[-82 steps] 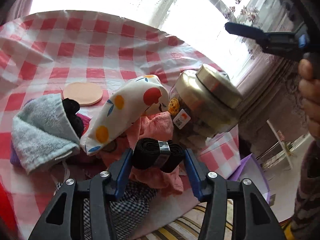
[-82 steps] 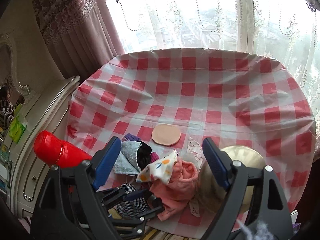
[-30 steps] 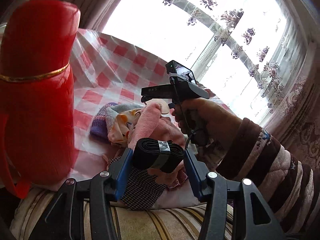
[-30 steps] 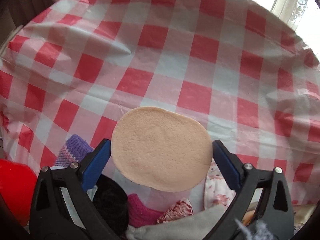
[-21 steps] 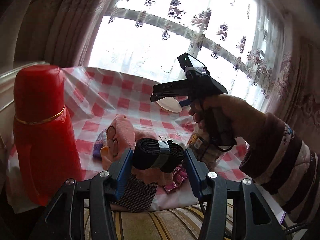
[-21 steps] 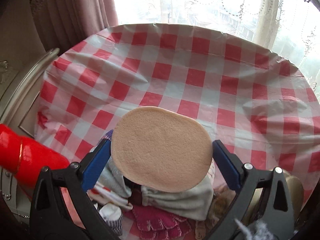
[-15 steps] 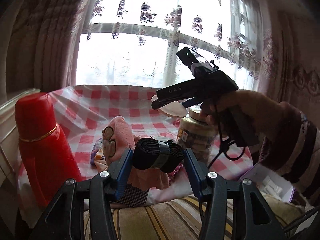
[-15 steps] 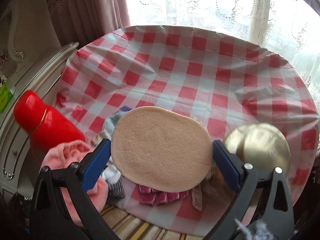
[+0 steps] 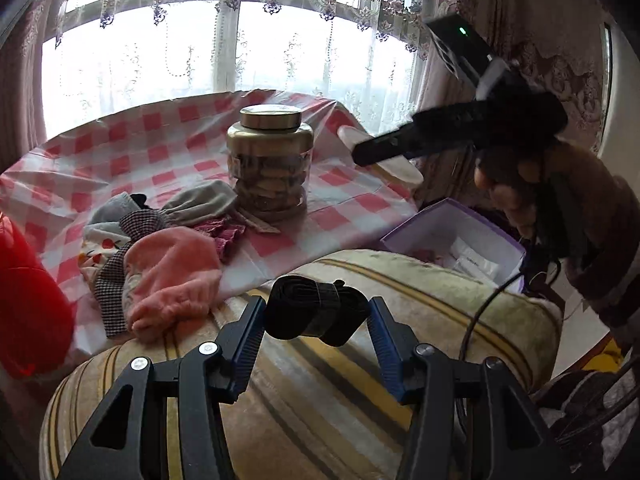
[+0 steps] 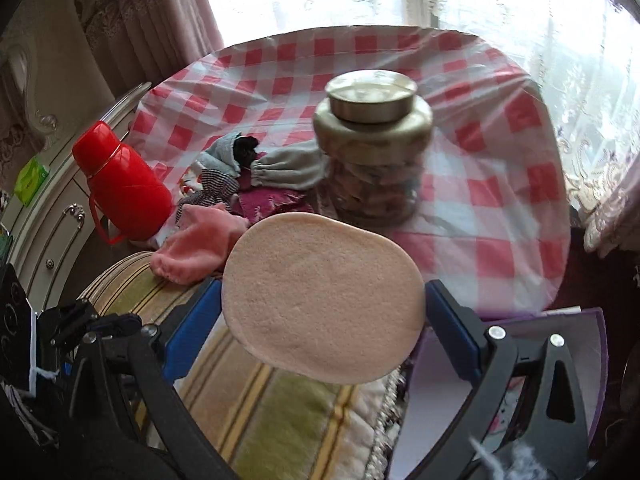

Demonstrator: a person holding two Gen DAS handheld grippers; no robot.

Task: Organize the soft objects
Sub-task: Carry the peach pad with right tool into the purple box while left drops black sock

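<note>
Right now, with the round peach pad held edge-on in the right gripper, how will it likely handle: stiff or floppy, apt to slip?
The round peach pad spans the right gripper without sagging, so it is probably fairly stiff yet light. Its fuzzy, felt-like face likely grips the pads rather than slipping. Held only by its edges, it may bow or pop out if squeezed harder.

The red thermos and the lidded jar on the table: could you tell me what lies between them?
In the right wrist view, a heap of soft items lies between the red thermos and the jar.
</note>
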